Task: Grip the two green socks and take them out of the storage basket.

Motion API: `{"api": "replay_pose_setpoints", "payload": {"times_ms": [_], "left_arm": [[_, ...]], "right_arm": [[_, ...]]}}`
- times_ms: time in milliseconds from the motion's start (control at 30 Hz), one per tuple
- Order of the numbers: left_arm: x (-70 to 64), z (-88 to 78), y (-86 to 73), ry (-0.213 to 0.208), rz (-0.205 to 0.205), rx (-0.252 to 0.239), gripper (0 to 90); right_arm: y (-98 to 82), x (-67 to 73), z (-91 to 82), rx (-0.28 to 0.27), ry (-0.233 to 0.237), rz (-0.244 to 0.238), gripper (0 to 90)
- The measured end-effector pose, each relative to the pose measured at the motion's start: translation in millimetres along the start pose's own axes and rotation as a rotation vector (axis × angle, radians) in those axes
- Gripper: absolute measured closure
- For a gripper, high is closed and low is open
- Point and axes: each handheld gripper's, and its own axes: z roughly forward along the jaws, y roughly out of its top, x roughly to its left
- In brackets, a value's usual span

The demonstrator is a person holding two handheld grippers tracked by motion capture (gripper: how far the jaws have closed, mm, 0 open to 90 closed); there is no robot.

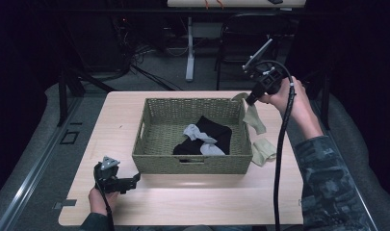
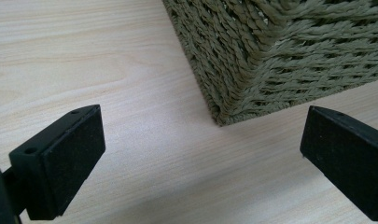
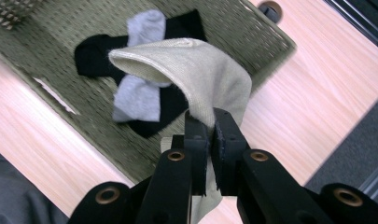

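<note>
Right gripper (image 3: 209,128) pinches my beige cotton sock (image 3: 210,79) above green woven basket's (image 1: 192,163) right rim; thin grip, it may slip outside. Left gripper (image 2: 200,154) gapes wide, empty, on table.

A pale wood grain is shown by the desk (image 1: 202,202). An olive-green weave is carried by the basket (image 1: 192,163). Inside it, black socks (image 1: 216,132) are crossed by light grey socks (image 1: 197,134). A cream sock (image 3: 210,84) is pinched in the black right claw (image 3: 210,126), and a second cream sock (image 1: 264,150) is seen at the basket's 3 o'clock. The left claw (image 2: 200,154) is black. A grey-green camouflage pattern is worn on the sleeve (image 1: 327,183).
</note>
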Motion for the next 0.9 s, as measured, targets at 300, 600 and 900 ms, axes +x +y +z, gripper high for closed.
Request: {"api": "replay_pose_setpoints", "payload": {"times_ms": [300, 600, 900], "left_arm": [[0.1, 0.0, 0.1, 0.003, -0.001, -0.002, 0.0], [-0.1, -0.3, 0.3, 0.006, 0.000, 0.000, 0.0], [0.2, -0.2, 0.2, 0.005, 0.001, -0.002, 0.0]], "right_arm": [[-33.0, -30.3, 2.8, 0.002, -0.006, 0.067, 86.0], [-58.1, -54.5, 29.9, 0.026, 0.003, 0.146, 86.0], [-75.9, -64.7, 66.0, 0.053, -0.010, 0.186, 86.1]]}}
